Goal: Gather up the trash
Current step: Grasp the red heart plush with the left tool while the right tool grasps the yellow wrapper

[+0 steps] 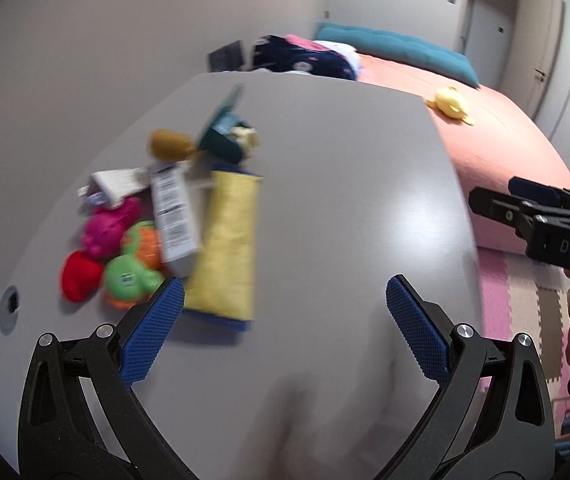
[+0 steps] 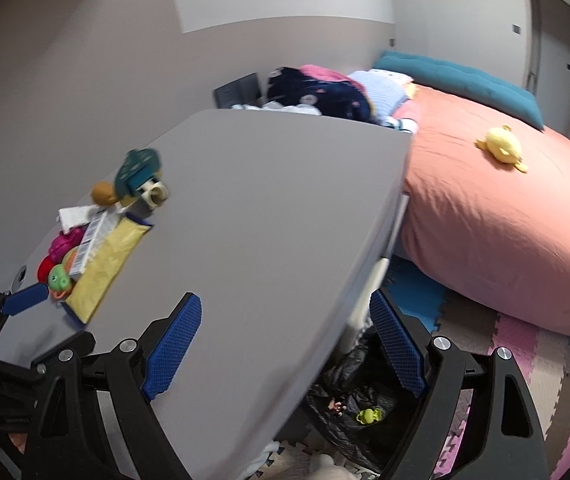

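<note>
Hovering over the gray table (image 1: 325, 180), both grippers' jaws wide apart, empty.

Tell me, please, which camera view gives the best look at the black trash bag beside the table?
The right wrist view. It shows the black trash bag on the floor below the gray table's edge, open, with a small green item inside, framed between the open right gripper fingers. The left wrist view does not show the bag.
</note>
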A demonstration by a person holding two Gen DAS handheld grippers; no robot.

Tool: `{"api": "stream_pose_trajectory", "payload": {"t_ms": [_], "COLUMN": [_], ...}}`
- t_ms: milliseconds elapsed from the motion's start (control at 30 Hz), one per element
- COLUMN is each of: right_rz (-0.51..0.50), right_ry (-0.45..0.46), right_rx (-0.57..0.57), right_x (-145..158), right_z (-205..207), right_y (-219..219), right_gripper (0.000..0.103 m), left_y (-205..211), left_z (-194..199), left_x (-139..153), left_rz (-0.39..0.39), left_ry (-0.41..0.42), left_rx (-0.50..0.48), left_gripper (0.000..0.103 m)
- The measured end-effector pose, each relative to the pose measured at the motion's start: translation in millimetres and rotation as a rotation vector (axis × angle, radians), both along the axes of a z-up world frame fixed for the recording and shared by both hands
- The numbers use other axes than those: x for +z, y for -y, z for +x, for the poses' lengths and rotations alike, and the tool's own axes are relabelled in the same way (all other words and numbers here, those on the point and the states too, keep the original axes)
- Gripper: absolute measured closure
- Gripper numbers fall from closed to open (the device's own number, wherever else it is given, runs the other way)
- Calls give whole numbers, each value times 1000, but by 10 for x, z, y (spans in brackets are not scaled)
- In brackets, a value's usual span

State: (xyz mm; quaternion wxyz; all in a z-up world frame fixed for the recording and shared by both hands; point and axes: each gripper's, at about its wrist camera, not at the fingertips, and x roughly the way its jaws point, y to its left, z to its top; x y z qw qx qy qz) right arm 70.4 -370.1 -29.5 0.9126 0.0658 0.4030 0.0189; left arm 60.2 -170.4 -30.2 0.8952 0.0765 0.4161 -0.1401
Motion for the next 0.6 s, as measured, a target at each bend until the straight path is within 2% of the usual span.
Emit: {"api": "stream_pose_trajectory", "payload": {"t_ms": [333,467,600], "right_rz": [17,42,47], "right_ry": [-24,-46,-68], "right_rx": [131,154,165], "right_x": [-84,-152,-214], "right_z": [252,382,543], "right_y": [-739,-960,-1180], "right_gripper": [17,17,24], "left_y": [-886,-1134,-1329], "left_z": [146,268,430], "left_x": [60,8,-91], "left_rz": [-22,-8,-3], "left_ry": [35,26,12], "left_rx": [160,225,291], "left_gripper": [5,5,5]}}
